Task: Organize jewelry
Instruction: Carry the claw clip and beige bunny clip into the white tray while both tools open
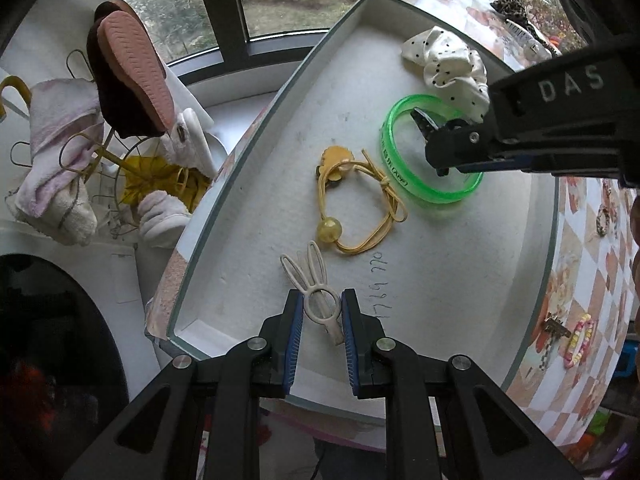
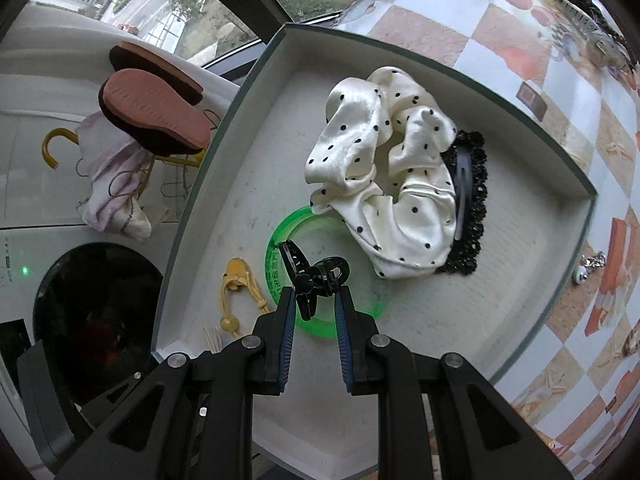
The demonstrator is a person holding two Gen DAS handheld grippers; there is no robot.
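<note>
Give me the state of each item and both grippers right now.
left gripper: shut on the rabbit-ear hair clip, over the tray.
right gripper: shut on the black claw clip, above the green bangle.
green bangle: flat in tray.
yellow hair tie: loose in tray.
polka-dot scrunchie: in tray, partly covering the black lace hair clip.

The white dotted scrunchie (image 2: pixel 384 184) covers most of a black lace-edged clip (image 2: pixel 470 204); the printing on the green bangle (image 2: pixel 280 276) is too small to read; small trinkets (image 1: pixel 576 340) on the checked cloth (image 1: pixel 592 288) stay indistinct.
</note>
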